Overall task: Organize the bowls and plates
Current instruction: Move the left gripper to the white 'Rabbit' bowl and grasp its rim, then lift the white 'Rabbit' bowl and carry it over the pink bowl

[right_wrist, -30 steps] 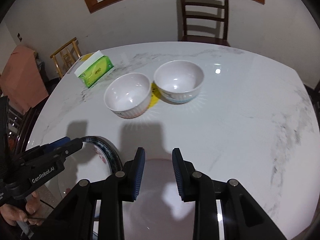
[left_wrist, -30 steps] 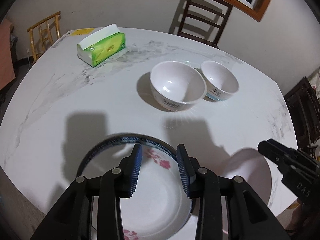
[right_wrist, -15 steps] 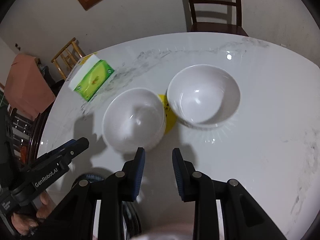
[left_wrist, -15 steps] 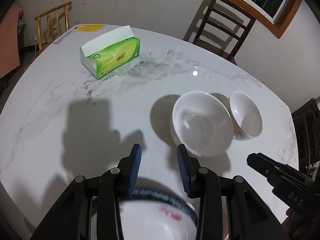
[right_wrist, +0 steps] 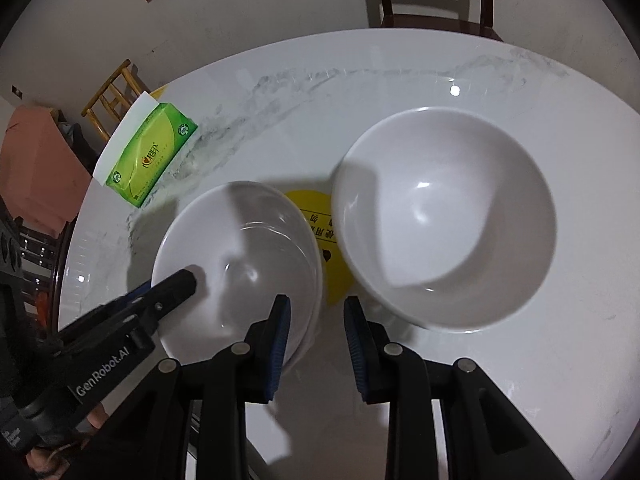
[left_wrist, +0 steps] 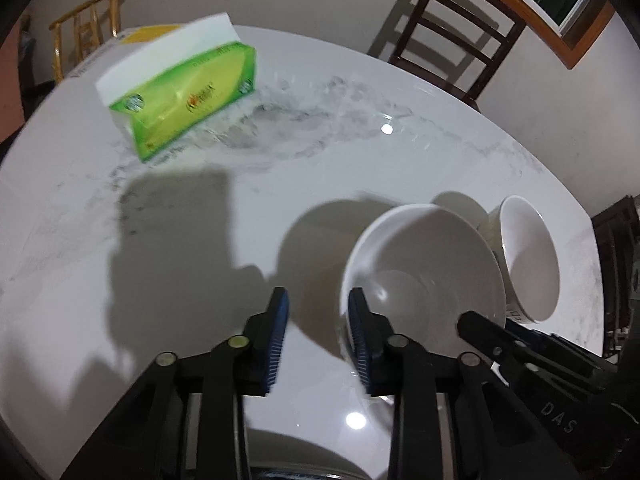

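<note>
Two white bowls stand side by side on the marble table. In the left wrist view my left gripper [left_wrist: 318, 308] is low at the nearer bowl [left_wrist: 424, 280]. Its right finger overlaps that bowl's left rim and the gap shows only table. Its jaws are closing. The second bowl [left_wrist: 528, 256] lies behind. My right gripper [right_wrist: 316, 312] hovers between the left bowl [right_wrist: 240, 264] and the right bowl [right_wrist: 444, 216], jaws closing on nothing. The left gripper [right_wrist: 188, 280] reaches over the left bowl's inside. The right gripper [left_wrist: 468, 320] shows at the nearer bowl's right rim.
A green tissue box [left_wrist: 180, 96] lies at the far left of the table [left_wrist: 160, 240]. A yellow sticker [right_wrist: 320, 240] sits between the bowls. A blue-rimmed plate's edge [left_wrist: 300, 474] shows at the bottom. Wooden chairs [left_wrist: 452, 40] stand beyond the table.
Both grippers have moved forward and down, from above the plates to the two bowls. The plates have slid out under the bottom edge. Both pairs of jaws have narrowed a little.
</note>
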